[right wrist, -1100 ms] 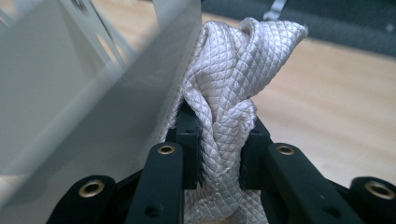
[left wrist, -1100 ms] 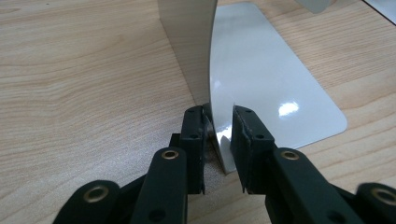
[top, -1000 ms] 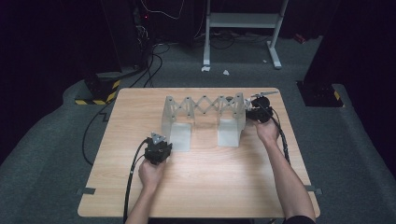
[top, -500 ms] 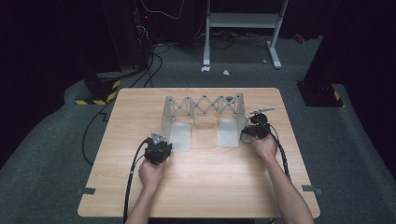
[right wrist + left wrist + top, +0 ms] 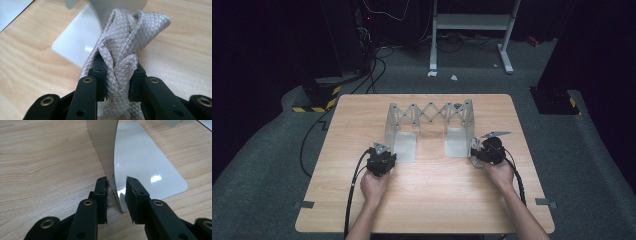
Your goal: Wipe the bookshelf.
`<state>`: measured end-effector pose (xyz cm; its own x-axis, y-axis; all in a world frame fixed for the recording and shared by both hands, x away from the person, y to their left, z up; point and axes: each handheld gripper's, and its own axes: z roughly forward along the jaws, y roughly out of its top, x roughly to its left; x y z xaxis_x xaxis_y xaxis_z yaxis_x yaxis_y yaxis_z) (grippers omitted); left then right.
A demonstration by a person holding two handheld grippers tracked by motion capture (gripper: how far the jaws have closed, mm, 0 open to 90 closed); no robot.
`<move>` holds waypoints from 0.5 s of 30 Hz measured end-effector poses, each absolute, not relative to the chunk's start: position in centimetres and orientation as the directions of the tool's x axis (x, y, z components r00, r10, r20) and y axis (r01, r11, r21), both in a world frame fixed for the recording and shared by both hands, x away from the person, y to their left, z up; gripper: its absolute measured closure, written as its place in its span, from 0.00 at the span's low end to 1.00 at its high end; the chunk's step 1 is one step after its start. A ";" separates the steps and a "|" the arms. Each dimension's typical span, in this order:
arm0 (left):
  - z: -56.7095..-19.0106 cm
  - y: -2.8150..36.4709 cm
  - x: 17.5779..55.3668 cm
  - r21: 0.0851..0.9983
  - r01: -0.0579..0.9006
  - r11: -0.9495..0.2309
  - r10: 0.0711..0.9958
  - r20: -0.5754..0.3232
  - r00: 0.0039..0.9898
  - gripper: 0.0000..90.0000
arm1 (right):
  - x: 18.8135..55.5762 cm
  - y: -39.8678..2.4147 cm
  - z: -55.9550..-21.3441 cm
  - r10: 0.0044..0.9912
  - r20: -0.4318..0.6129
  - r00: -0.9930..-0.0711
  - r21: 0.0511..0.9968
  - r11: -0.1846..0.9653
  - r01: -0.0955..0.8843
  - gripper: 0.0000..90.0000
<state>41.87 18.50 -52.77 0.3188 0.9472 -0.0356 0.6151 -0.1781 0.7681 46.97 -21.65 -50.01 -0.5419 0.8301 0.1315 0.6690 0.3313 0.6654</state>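
Observation:
A metal rack with a scissor lattice between two upright end plates stands mid-table. In the left gripper view, my left gripper straddles the near edge of the left end plate. Its jaws have just been opening, and the plate's edge sits between the pads with a little slack. The plate's glossy foot lies flat to the right. My right gripper is shut on a bunched grey quilted cloth, low by the right end plate's foot. From above, the left gripper and right gripper flank the rack's near side.
The wooden table has bare surface in front of both hands. Black cables trail from each gripper toward the near edge. Beyond the table lie floor cables, a yellow-black striped block and a white stand's legs.
The right hand has come down and toward the near side, from beside the rack's right top to the table by its right foot. The left hand has stayed put.

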 end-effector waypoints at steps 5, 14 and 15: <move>-52.8 18.5 41.9 0.766 0.618 -0.177 0.949 -0.034 0.313 0.74 | 45.5 -22.9 -50.2 0.841 0.114 -0.528 0.671 0.327 0.665 0.81; -52.8 18.5 42.0 0.767 0.618 -0.172 0.954 -0.027 0.298 0.68 | 45.4 -26.1 -50.3 0.910 0.051 -0.412 0.676 0.272 0.685 0.77; -52.8 18.5 42.1 0.766 0.619 -0.172 0.954 -0.027 0.298 0.68 | 45.5 -26.3 -50.3 0.914 0.049 -0.402 0.676 0.266 0.687 0.73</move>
